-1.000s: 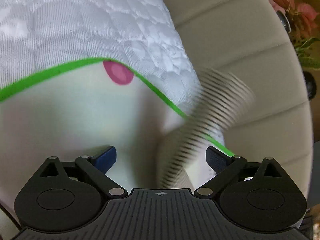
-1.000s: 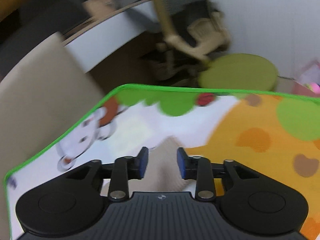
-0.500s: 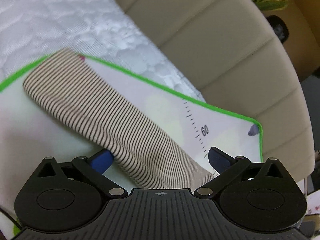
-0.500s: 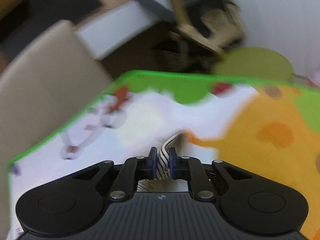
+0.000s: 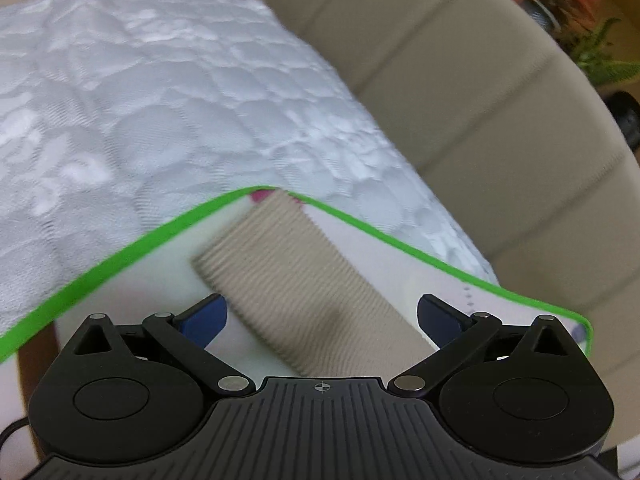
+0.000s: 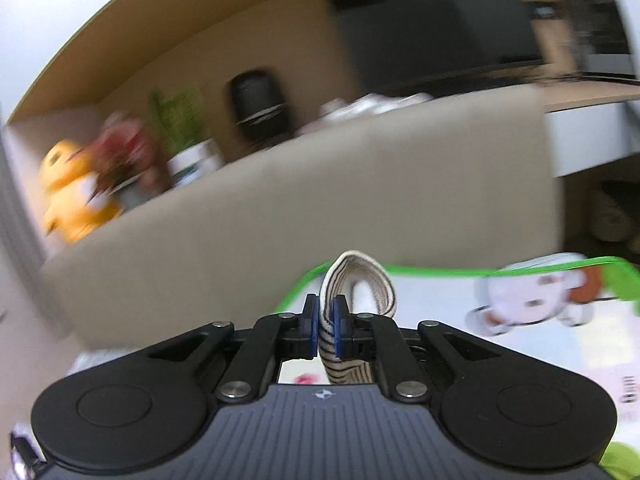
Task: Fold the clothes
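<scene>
Striped beige knit garment (image 6: 360,280) — pinched betw. right gripper (image 6: 329,328) pads; left gripper (image 5: 320,316) fingers wide apart over green-edged white play mat (image 5: 120,248).

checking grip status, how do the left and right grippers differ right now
The left gripper stands wide open, its blue pads apart, and grips nothing; the right gripper is shut on the striped cloth. The left looks down at the cloth lying on the green-edged mat; the right holds its cloth up as a loop. Both are black with blue pads.
</scene>
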`<control>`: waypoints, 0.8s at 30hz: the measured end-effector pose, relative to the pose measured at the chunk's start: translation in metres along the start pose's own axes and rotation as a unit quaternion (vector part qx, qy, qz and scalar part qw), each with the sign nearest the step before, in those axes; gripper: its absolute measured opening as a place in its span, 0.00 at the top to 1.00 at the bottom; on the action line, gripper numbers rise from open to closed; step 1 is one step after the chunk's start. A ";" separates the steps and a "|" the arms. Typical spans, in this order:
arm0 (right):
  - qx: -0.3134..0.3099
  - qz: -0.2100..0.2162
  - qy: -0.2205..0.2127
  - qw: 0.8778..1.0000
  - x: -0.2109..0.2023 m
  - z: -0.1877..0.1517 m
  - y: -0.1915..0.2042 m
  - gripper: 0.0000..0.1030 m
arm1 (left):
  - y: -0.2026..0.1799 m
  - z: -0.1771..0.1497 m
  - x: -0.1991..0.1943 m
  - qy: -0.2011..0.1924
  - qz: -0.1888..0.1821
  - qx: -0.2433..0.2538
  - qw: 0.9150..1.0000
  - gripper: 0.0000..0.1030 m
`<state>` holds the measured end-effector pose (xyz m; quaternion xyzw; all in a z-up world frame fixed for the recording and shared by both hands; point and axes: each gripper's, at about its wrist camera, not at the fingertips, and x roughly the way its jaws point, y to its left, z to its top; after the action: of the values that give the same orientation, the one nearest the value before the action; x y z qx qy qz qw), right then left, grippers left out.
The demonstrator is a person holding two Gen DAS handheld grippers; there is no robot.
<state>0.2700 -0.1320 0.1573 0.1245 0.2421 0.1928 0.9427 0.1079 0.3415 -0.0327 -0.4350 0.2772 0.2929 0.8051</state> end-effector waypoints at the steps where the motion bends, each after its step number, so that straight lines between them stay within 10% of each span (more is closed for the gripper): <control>1: -0.009 0.010 0.011 1.000 0.008 -0.005 0.014 0.94 | 0.004 0.001 -0.001 0.005 0.002 -0.010 1.000 0.00; 10: -0.026 0.065 0.079 0.994 0.063 -0.054 0.074 0.93 | 0.031 0.010 0.006 0.024 0.029 -0.070 0.997 0.00; 15: -0.029 0.078 0.075 0.994 0.066 -0.061 0.084 0.71 | 0.027 0.006 0.014 0.034 0.028 -0.064 0.997 0.00; 24: 0.003 0.052 0.097 0.994 0.063 -0.083 0.037 0.63 | 0.017 -0.004 0.026 -0.019 0.060 -0.042 0.997 0.00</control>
<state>0.2681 -0.0602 0.0728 0.1210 0.3259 0.2520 0.9031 0.1127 0.3513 -0.0615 -0.4452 0.2754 0.3603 0.7721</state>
